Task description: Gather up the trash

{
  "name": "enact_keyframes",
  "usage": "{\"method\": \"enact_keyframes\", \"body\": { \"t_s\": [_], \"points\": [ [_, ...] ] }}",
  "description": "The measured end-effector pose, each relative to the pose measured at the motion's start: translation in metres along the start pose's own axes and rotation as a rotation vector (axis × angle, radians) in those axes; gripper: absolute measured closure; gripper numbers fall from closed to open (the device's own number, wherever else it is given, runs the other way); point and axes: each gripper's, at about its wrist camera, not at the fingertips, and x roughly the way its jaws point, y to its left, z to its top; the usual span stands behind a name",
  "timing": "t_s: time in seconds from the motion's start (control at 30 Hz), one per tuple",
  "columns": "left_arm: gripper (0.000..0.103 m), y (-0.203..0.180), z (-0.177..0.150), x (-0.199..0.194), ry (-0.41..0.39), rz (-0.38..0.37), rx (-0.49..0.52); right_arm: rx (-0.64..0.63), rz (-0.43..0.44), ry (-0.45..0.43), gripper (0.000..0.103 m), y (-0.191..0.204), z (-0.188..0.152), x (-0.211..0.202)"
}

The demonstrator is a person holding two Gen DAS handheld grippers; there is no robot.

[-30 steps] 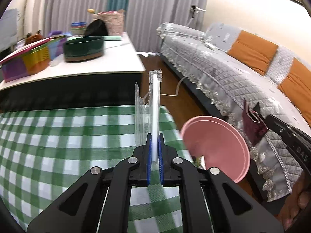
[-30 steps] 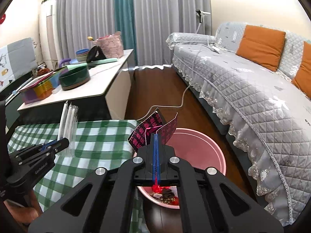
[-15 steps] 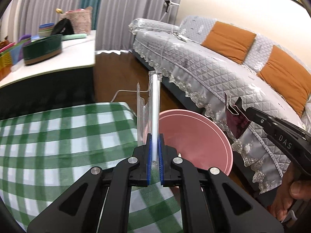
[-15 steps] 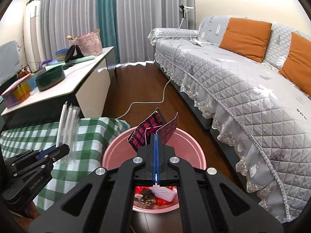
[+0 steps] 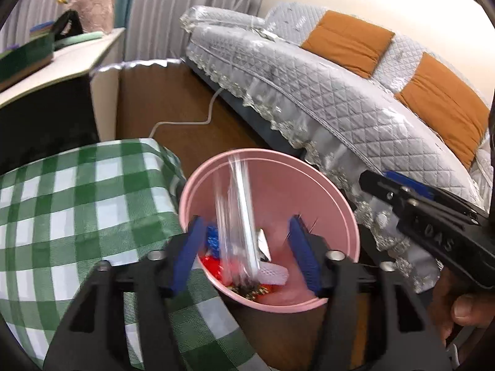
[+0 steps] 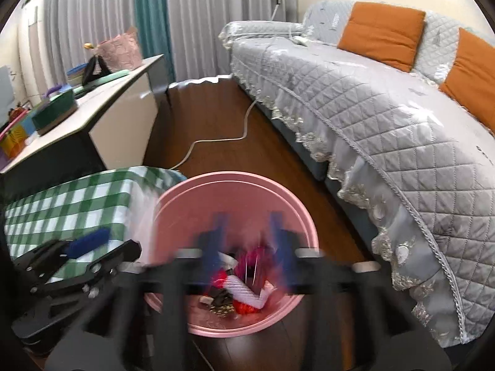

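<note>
- Trash first: a clear crinkly plastic wrapper [image 5: 236, 216] with a long white stick inside stands almost upright between the blue pads of the left hand-held gripper [image 5: 247, 247], its long axis pointing away from the camera and its lower end already among the litter below.
- That left hand-held gripper has its jaws opening; the pads stand apart from the wrapper on both sides, so the wrapper looks released and dropping.
- Right hand-held gripper [image 6: 250, 247] hangs over the same spot, blurred, its jaws opening too; a dark pink printed packet [image 6: 255, 258] sits in the gap, and I cannot tell whether a pad touches it.
- Directly under both tools is the round pink plastic bin [image 5: 346, 213], holding red, white and dark scraps.
- Both hands seem about equally near the bin; judging by this, each piece only has to fall straight down.
- Beside the bin's left rim lies the green-and-white checked cloth [image 5: 77, 204] over the desk.
- Farther off runs a white cable [image 6: 216, 140] across the brown wooden floor, with the grey quilted sofa [image 6: 386, 117] beyond.
</note>
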Motion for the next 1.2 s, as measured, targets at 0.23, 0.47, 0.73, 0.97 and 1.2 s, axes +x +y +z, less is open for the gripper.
{"method": "enact_keyframes", "body": {
  "t_s": [0.23, 0.47, 0.73, 0.97, 1.2],
  "points": [
    [0.046, 0.01, 0.007, -0.016, -0.03, 0.045, -0.034, 0.055, -0.034, -0.028, 0.042, -0.012, 0.007, -0.012],
    [0.037, 0.005, 0.02, -0.061, -0.098, 0.097, -0.028, 0.064, -0.025, -0.091, 0.015, -0.008, 0.02, -0.052],
    [0.028, -0.001, 0.026, -0.127, -0.183, 0.166, -0.051, 0.052, -0.004, -0.161, 0.006, 0.007, 0.033, -0.122],
    [0.019, -0.007, 0.013, -0.187, -0.234, 0.224, -0.065, 0.044, 0.027, -0.195, 0.005, 0.013, 0.024, -0.172],
    [0.015, -0.006, -0.015, -0.239, -0.255, 0.282, -0.058, -0.005, 0.086, -0.187, 0.005, 0.04, -0.004, -0.201]
  ]
}}
